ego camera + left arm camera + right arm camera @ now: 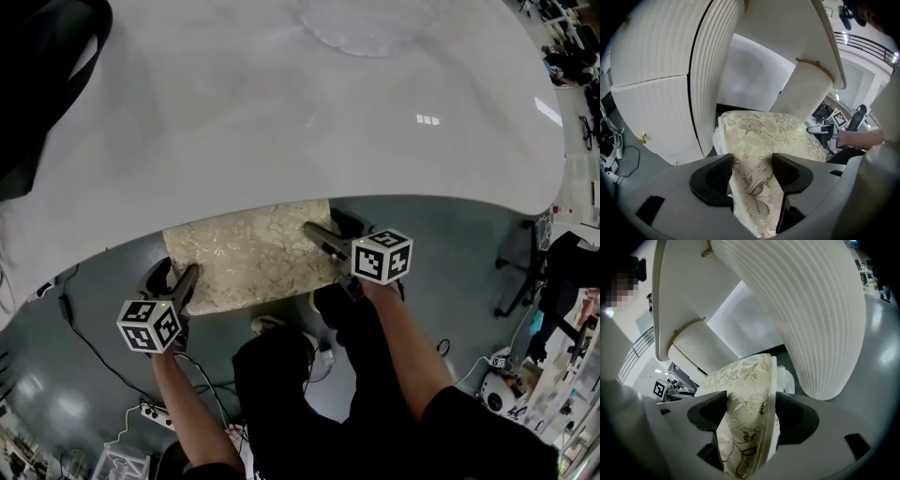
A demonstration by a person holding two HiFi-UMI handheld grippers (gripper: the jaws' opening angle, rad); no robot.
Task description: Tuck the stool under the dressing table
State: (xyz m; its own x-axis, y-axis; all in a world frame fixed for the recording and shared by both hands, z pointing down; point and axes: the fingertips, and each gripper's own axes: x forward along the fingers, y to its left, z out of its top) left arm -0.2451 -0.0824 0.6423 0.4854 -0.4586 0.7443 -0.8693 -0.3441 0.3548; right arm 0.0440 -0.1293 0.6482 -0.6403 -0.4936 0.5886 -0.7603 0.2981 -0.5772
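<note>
The stool (248, 258) has a cream cushion with a gold floral pattern. In the head view its far part lies under the edge of the white dressing table (281, 122). My left gripper (176, 274) sits at the cushion's near left corner. In the left gripper view the cushion (759, 131) fills the gap between the pads, so my left gripper (750, 164) is shut on it. My right gripper (323, 221) grips the right edge. In the right gripper view the cushion (740, 376) is pinched by that gripper (751, 401). The stool's legs are hidden.
White fluted pedestals (651, 61) (811, 310) flank the knee space on both sides of the stool. A glass dish (361, 23) sits far back on the tabletop. A power strip with cables (155, 412) lies on the grey floor at left. An office chair (525, 272) stands at right.
</note>
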